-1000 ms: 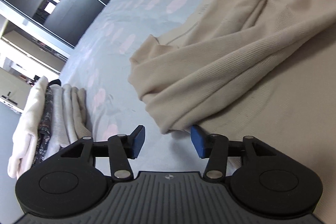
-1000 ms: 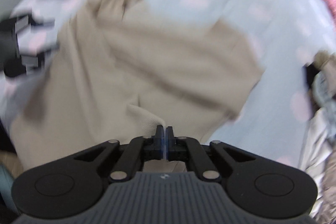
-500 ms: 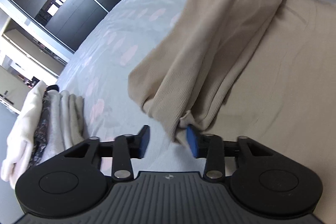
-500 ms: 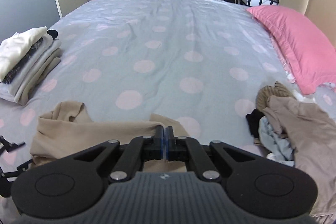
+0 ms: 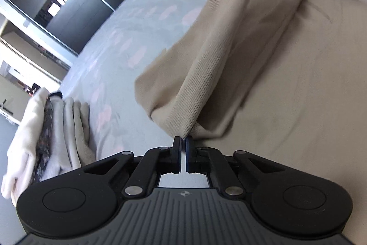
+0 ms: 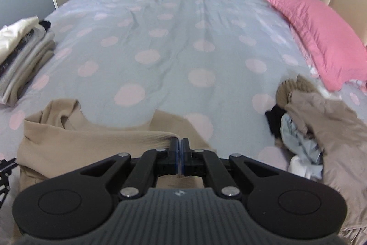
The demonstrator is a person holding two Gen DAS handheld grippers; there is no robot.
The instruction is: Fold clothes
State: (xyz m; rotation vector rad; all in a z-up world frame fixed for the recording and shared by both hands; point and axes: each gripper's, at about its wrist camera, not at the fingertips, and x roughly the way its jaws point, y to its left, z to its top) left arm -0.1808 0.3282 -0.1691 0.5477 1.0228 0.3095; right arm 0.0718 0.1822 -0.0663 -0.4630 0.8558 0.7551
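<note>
both grippers pinch the beige knit over the bed

you have the beige ribbed garment [image 5: 286, 88] spread on the dotted bed cover [image 6: 174, 43], and you hold it at two places, likely so that one band of cloth can be carried over the rest as a fold. the stretch between your two holds rises taut off the bed, while the body of the garment lies flat beneath it.

your left gripper [image 5: 182, 141] has its jaws nearly together, clamped on a bunched corner of the knit. your right gripper [image 6: 179, 145] has its jaws pressed closed on a ribbed edge of the same garment.

a folded stack [image 6: 20, 54] sits well apart at the bed's left side, and a loose heap of clothes [image 6: 316, 128] lies to the right near the pink pillow [image 6: 321, 36].
</note>
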